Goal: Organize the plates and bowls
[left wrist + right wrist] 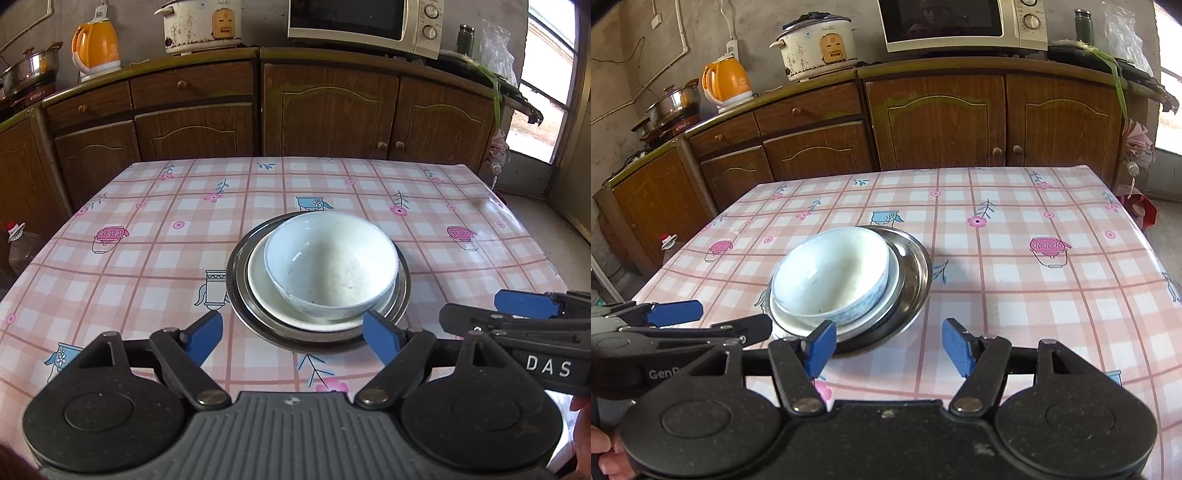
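Behind the table (155,236) with its pink checked cloth, a wooden cabinet run carries, left to right, a steel pot (31,70), an orange kettle (96,46), a rice cooker (201,24) and a microwave (364,20). At the table's middle a white bowl (330,264) sits in a white plate (266,291) on a steel plate (236,288). The left gripper (293,332) and right gripper (888,341), nearer than this stack, both gape wide and hold nothing.

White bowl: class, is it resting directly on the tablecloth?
No, the white bowl sits on a white plate, stacked in a metal dish.

Glossy ceramic bowl (331,264), shiny metal plate (916,273), glossy plastic tablecloth (147,206).
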A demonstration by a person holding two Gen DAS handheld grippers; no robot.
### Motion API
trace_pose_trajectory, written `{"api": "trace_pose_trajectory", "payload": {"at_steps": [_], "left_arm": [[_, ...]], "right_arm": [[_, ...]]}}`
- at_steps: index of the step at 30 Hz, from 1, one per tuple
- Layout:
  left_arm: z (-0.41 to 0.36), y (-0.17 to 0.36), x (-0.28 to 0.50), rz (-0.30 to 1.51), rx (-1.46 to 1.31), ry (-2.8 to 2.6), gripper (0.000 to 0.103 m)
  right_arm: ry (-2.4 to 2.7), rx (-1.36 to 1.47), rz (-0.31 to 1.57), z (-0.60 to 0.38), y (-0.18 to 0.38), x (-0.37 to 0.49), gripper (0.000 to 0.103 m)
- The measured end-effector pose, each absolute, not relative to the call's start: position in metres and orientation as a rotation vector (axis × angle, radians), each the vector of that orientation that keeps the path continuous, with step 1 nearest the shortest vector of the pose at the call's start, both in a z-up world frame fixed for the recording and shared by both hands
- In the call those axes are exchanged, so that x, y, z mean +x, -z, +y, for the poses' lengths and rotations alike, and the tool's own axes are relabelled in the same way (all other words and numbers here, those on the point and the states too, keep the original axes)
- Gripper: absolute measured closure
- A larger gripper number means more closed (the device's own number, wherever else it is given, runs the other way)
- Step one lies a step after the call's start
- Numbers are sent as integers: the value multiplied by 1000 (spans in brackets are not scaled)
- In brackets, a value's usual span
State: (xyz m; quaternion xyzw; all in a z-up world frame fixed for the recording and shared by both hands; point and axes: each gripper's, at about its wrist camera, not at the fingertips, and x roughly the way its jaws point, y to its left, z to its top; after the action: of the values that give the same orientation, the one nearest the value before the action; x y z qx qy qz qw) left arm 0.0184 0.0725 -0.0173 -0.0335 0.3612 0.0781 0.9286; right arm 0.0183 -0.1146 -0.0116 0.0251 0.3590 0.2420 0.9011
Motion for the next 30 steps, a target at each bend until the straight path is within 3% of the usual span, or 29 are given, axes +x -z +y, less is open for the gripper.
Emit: {"api": "trace_pose_trajectory", "payload": {"at_steps": [30], "left_arm": [[57, 3, -23, 744, -86, -251, 11]], "right_arm": [[-493, 65, 804, -135, 9, -27, 25]]}}
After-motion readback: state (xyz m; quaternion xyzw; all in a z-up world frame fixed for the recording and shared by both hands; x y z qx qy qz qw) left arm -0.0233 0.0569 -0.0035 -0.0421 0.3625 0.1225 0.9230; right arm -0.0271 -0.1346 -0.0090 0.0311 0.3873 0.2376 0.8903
